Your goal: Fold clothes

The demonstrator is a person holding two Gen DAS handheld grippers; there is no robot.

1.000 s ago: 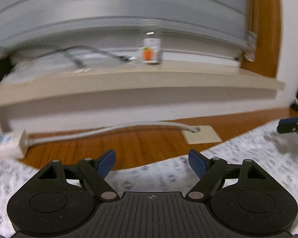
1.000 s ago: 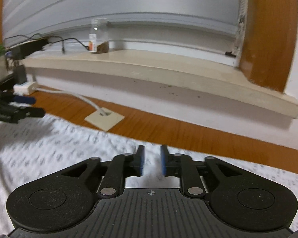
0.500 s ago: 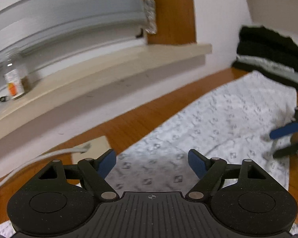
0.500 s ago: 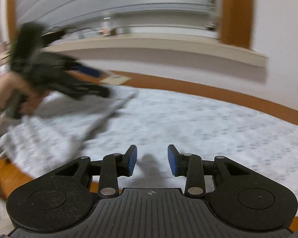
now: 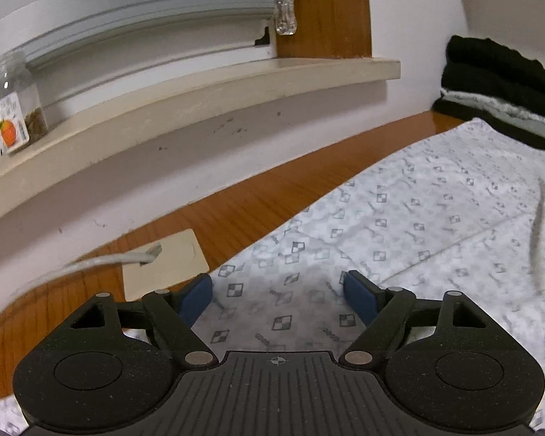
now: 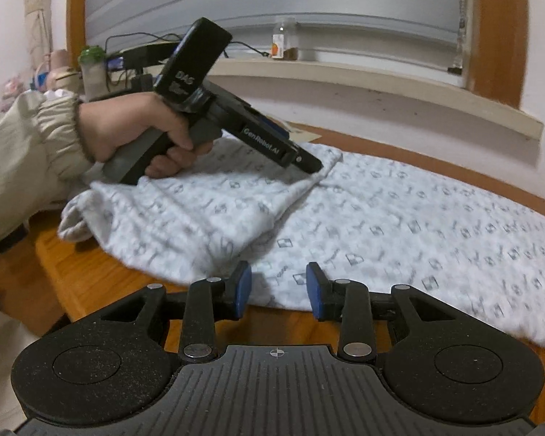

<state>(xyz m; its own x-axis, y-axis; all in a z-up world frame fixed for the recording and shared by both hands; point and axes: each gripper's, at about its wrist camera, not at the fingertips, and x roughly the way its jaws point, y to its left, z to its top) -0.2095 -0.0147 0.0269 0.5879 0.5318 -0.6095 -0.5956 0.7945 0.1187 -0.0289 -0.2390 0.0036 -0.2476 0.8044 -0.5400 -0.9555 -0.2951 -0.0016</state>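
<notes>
Both tongs gape empty: left tongs over the patterned garment, right tongs at its near hem. I'd pinch hem corners squarely beside the turned-over flap.

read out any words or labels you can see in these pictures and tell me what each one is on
"DAS" on the black top block of the left gripper.
"GenRobot.AI" along that gripper's side.
Jar label on the windowsill: orange picture, its text too small to read.
White patterned garment: printed marks, not legible.
</notes>
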